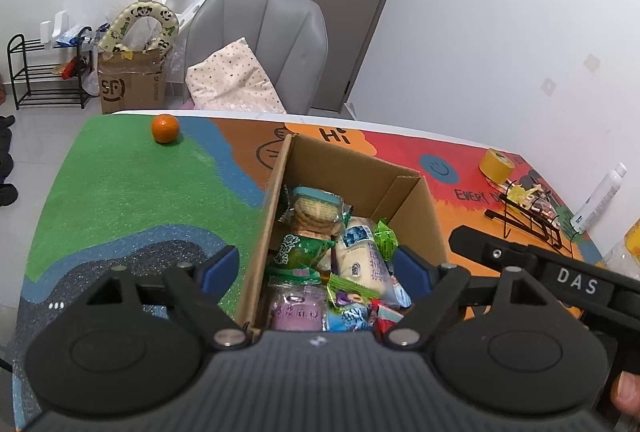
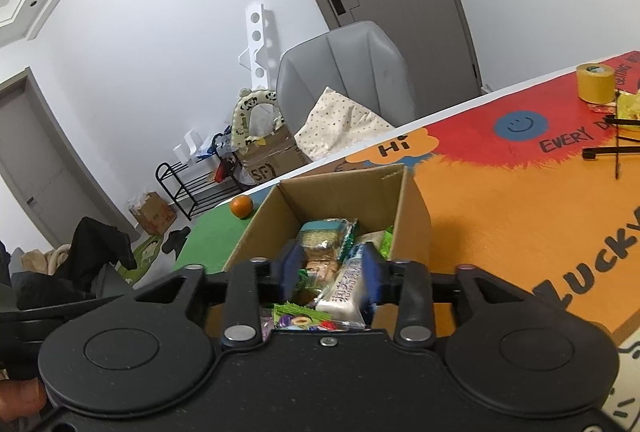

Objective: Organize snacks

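Snacks [image 1: 320, 256] fill cardboard box [image 1: 416, 208]; both tools released above; orange [image 1: 165, 128], tape roll [image 1: 496, 164] well apart.

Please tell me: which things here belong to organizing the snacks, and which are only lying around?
Belong to the job:
- cardboard box
- snack packets inside it
- left hand-held gripper
- right hand-held gripper

Just lying about:
- orange
- tape roll
- white bottle
- black wire rack

Plain brown cardboard box [image 1: 416, 208], green, blue, orange and red cartoon-printed table mat [image 1: 120, 184], bright orange round mandarin [image 1: 165, 128], mustard-yellow tape roll [image 1: 497, 165], cream dotted pillow [image 1: 234, 80]
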A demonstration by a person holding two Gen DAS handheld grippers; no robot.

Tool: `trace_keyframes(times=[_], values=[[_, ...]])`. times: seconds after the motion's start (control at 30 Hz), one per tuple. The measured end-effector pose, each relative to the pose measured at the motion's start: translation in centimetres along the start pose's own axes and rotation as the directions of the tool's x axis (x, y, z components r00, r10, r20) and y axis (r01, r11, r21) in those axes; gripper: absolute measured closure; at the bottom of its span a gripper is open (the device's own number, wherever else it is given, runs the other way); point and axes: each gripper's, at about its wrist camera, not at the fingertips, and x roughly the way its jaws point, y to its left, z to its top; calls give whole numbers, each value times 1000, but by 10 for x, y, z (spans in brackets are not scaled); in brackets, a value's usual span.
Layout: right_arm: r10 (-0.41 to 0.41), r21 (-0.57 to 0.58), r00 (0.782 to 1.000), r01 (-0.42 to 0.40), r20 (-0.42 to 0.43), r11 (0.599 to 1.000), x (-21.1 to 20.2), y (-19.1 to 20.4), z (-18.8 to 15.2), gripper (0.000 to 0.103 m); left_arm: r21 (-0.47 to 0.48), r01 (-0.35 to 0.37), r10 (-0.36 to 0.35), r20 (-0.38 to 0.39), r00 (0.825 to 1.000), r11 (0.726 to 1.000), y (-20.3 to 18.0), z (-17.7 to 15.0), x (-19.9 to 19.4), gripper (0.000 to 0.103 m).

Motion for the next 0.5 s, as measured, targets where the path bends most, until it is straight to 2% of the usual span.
trace_keyframes(times=[0.1,0.17,0.27,0.4,0.5], values=[[5,-3,1000,-5,10,1000,-8,-2,-3,49,-7,0,0,11,1000,1000,-2,-3,-7,15],[22,16,1000,-22,9,1000,-14,-5,-6,35,-5,-11,11,11,1000,1000,-3,-6,-12,13],[32,19,999,-32,24,999,-23,-10,-11,22,-1,-16,16,17,1000,1000,-4,-12,-22,11],[30,18,999,-31,22,999,-33,-15,-16,16,-2,-32,32,25,999,999,-4,-19,-37,8],[19,2,999,-19,37,1000,-46,-14,-20,6,-8,-33,33,38,999,999,-4,-25,-49,6]])
